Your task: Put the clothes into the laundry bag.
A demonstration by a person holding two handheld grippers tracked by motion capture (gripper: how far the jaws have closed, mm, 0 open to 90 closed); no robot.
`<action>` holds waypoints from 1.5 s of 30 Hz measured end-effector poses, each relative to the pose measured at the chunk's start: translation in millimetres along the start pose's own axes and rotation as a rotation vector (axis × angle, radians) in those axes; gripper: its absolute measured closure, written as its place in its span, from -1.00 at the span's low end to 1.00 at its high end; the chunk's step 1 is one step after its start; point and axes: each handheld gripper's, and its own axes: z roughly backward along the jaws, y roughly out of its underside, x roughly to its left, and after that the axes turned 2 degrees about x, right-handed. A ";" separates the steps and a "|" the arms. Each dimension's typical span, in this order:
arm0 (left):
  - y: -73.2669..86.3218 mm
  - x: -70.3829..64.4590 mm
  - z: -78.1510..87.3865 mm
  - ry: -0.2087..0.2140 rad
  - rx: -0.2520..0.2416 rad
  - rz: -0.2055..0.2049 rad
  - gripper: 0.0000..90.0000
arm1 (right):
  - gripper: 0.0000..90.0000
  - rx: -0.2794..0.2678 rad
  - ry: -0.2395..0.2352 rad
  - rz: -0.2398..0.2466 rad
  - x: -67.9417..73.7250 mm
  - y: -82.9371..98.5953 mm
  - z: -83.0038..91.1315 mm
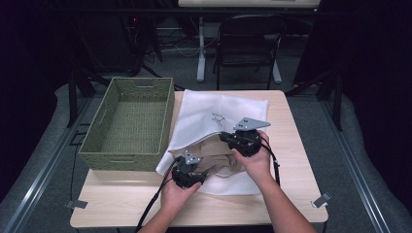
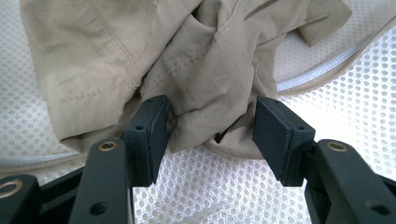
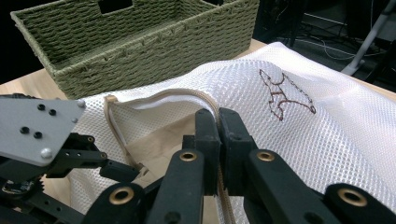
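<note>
A white mesh laundry bag (image 1: 218,109) lies on the table with its opening toward the person. A tan garment (image 1: 221,158) sits bunched in that opening. My left gripper (image 1: 192,170) is at the bag's mouth; in the left gripper view it (image 2: 212,135) stands open with a fold of the tan garment (image 2: 201,60) between its jaws, unclamped, over the mesh (image 2: 364,84). My right gripper (image 1: 228,138) holds the bag's upper edge. In the right gripper view it (image 3: 218,126) is shut on the corded rim of the mesh bag (image 3: 327,135), lifting it above the garment (image 3: 159,140).
A green woven basket (image 1: 124,158) stands at the table's left, right beside the bag, and it is empty; it fills the back of the right gripper view (image 3: 140,51). Bare wood (image 1: 121,204) runs along the table's near edge. A folding chair (image 1: 248,39) stands behind the table.
</note>
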 end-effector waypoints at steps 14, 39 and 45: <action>1.9 -2.8 -7.4 -0.010 0.011 -0.021 0.37 | 0.94 0.003 0.000 0.000 0.5 0.3 -1.0; -20.3 -3.9 -23.8 -0.041 0.007 -0.022 0.82 | 0.94 0.000 -0.007 0.002 2.6 -0.7 -0.9; -24.6 -3.5 -28.2 -0.039 0.007 -0.010 0.82 | 0.94 -0.001 -0.008 0.001 2.6 -0.9 -1.0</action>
